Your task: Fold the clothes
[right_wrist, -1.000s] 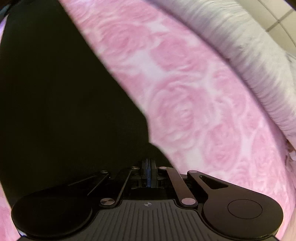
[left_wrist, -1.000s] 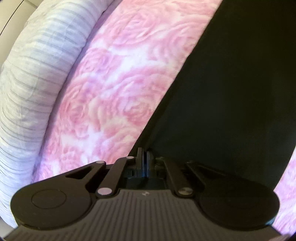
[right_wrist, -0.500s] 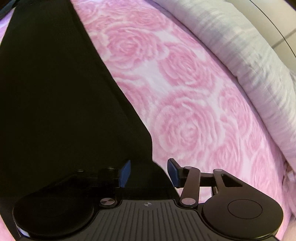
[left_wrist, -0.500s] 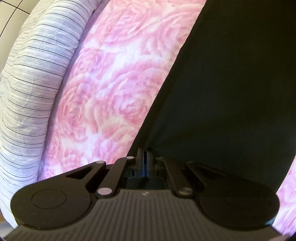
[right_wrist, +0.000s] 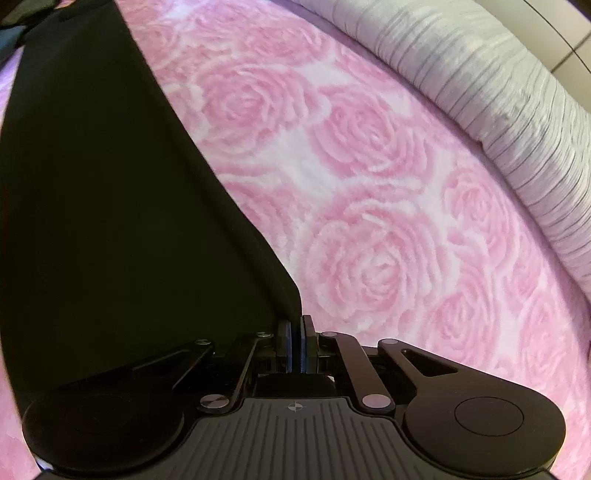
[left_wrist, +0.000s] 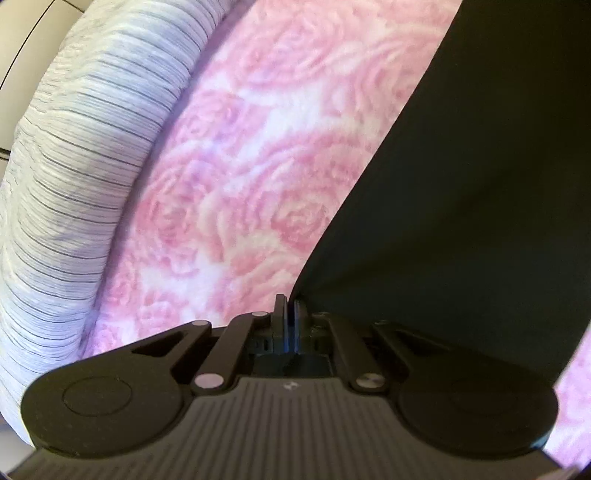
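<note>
Black cloth: one black garment (right_wrist: 110,221) lies on the pink rose blanket (right_wrist: 369,240), beside one grey striped cushion (right_wrist: 498,92). Half a second ago my right tongs (right_wrist: 295,328) stood spread around its corner; they have just closed and now pinch it. My left tongs (left_wrist: 289,314), nearly pressed together, pinch the garment's other corner, as before.

- A pink rose-patterned blanket (right_wrist: 369,206) is covering the surface.
- A grey striped cushion (left_wrist: 74,177) is lying along its edge.
- Pale tiles (right_wrist: 569,33) are showing beyond.
</note>
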### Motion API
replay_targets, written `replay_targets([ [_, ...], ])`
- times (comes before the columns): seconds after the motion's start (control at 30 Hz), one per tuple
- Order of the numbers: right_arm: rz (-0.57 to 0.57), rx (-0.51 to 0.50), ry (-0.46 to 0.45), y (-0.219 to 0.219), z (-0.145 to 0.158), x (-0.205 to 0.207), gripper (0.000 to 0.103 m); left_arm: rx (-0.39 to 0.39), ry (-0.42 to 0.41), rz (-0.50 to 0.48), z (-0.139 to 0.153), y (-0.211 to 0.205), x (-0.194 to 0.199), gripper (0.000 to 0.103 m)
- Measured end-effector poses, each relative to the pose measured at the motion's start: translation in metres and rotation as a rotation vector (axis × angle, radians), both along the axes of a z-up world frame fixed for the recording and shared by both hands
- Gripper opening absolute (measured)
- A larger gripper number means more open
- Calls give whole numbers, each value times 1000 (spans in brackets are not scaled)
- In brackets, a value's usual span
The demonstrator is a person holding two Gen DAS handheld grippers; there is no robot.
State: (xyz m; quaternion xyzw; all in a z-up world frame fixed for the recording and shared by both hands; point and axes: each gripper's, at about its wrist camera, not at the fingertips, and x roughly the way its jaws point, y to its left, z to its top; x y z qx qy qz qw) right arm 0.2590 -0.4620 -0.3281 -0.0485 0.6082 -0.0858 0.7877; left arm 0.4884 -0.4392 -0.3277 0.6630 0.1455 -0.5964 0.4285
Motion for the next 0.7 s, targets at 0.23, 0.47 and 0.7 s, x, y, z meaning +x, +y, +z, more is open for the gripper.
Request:
replay_targets([
  [0.23, -177, -116, -73, 7, 8, -23, 39, -28, -57, 83, -6, 4, 9, 28],
  [0.47, -460, -167, -148, 54, 50, -80, 43, -150, -37, 114, 51, 35, -2, 30],
  [0.7, -743, -79, -196, 145, 69, -141, 43, -202, 157, -270, 76, 85, -150, 48],
])
